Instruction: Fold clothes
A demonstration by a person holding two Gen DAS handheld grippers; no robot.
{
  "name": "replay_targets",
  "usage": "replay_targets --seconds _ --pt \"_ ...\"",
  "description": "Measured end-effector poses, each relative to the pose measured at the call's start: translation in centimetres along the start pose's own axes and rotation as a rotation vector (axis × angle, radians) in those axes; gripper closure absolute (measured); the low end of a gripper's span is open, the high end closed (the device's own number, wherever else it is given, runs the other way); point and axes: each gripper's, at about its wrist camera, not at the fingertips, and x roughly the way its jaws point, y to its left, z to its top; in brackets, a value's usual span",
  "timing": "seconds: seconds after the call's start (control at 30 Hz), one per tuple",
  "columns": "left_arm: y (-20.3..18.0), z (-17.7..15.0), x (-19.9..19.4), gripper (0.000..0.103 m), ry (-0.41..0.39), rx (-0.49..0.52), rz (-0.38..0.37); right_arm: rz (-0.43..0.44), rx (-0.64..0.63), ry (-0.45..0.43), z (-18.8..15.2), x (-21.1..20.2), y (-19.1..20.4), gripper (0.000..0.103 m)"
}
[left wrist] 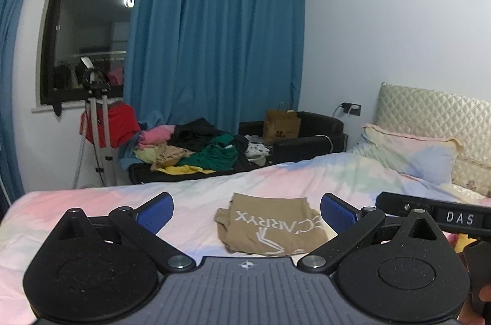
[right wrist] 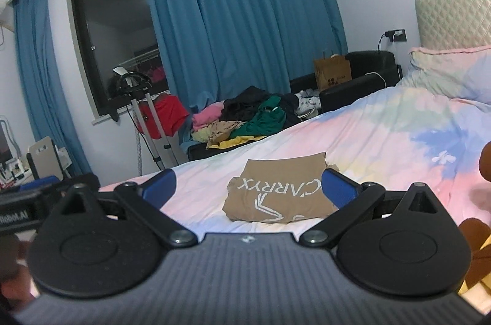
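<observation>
My left gripper (left wrist: 247, 213) has its jaws spread wide with nothing between the blue pads (left wrist: 155, 216), and my right gripper (right wrist: 248, 191) stands just the same, wide apart and empty. Both hang above the near edge of the bed (left wrist: 92, 208), not touching the cloth. The tan shirt (left wrist: 270, 225) lies folded into a compact rectangle on the pastel bedspread, toward the near edge and roughly midway along it, its white printed lettering facing up and reading upside down to me; in the right wrist view the same tan shirt (right wrist: 282, 196) sits between my fingers' line of sight, its right part hidden behind the right pad. At the head end of the bed a pillow (left wrist: 411, 150) leans against the quilted headboard (left wrist: 435, 107). Beyond the far edge, a pile of unfolded clothes (left wrist: 196, 147) covers a black sofa (left wrist: 310, 135), with a brown paper bag (left wrist: 282, 125) standing on it. Blue curtains (left wrist: 214, 33) hang behind.
</observation>
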Motion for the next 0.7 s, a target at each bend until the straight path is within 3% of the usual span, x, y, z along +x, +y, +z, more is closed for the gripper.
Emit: replay_targets --seconds 0.23,0.7 --pt "0.9 -2.2 -1.4 0.0 -0.001 0.013 0.035 -0.025 -0.048 -0.02 -3.1 0.6 1.2 0.0" --pt "3.7 -5.7 0.6 0.0 0.008 -0.027 0.05 -0.075 -0.134 -0.015 -6.7 3.7 3.1 0.0"
